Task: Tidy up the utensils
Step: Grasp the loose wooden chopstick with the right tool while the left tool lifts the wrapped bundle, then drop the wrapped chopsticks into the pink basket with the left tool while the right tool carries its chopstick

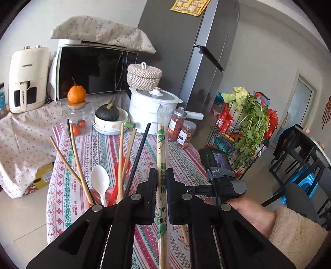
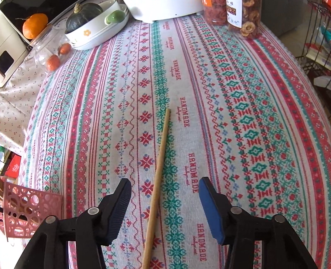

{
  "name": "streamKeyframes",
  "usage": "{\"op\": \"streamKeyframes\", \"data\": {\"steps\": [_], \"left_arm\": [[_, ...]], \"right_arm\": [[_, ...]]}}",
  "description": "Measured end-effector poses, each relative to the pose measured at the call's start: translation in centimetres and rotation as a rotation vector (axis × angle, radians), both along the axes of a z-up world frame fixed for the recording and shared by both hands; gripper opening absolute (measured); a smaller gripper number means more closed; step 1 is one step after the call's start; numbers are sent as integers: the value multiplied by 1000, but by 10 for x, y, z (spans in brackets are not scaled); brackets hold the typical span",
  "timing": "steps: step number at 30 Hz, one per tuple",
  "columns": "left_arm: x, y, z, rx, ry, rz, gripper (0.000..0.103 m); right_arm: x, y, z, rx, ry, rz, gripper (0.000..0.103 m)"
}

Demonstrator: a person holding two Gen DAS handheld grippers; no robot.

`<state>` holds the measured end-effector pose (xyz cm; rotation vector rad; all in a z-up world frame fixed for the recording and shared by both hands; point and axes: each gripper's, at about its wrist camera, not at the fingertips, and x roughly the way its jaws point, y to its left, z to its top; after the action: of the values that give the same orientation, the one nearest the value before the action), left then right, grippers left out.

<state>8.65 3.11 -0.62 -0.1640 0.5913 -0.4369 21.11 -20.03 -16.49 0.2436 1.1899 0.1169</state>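
Our left gripper [image 1: 161, 191] was clenched on a wrapped pair of chopsticks [image 1: 161, 149], the two pads pressing its printed sleeve from either side while the pair stood nearly upright, its clear tip reaching toward the white pot [image 1: 153, 111]. Just to its left we saw the utensil holder, of which little more than its contents showed in this view: wooden chopsticks [image 1: 79, 161] leaning outward, a black chopstick [image 1: 138, 157], a white plastic spoon [image 1: 100, 184] and something red behind it.

Our right gripper [image 2: 165, 209] stood released, angled down over the surface [image 2: 238, 115], which was covered by a striped patterned cloth. No earlier view was there to compare. A single wooden chopstick [image 2: 159, 171] lay flat on the cloth and ran between the two fingers; the pads were apart from it on both sides, not touching. At the left edge of that view we saw a pink perforated holder [image 2: 26, 209]. Farther back sat a bowl with a dark squash [image 2: 82, 12], a glass jar [image 2: 47, 51] with an orange on its lid, and jars of dried food [image 2: 246, 20].
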Motion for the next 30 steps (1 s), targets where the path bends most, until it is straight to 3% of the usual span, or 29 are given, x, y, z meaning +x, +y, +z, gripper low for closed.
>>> {"op": "streamKeyframes", "data": {"steps": [6,9,15,20,30], "left_arm": [[1,25,2,-26,-22,46,9],[3,34,2,-36,-36,73,9],[8,48,-2,-43,-78,151,9],[12,58,-3,-63,-119,228,9],[22,65,-13,-73,-198,408,9]], "right_arm": [[20,12,-19,-55,23,5,22],[23,18,-19,-106,-8,25,8],[18,28,-19,-179,-31,99,6],[13,15,-4,-111,-67,72,5],[-23,10,71,36,-267,93,5]]}}
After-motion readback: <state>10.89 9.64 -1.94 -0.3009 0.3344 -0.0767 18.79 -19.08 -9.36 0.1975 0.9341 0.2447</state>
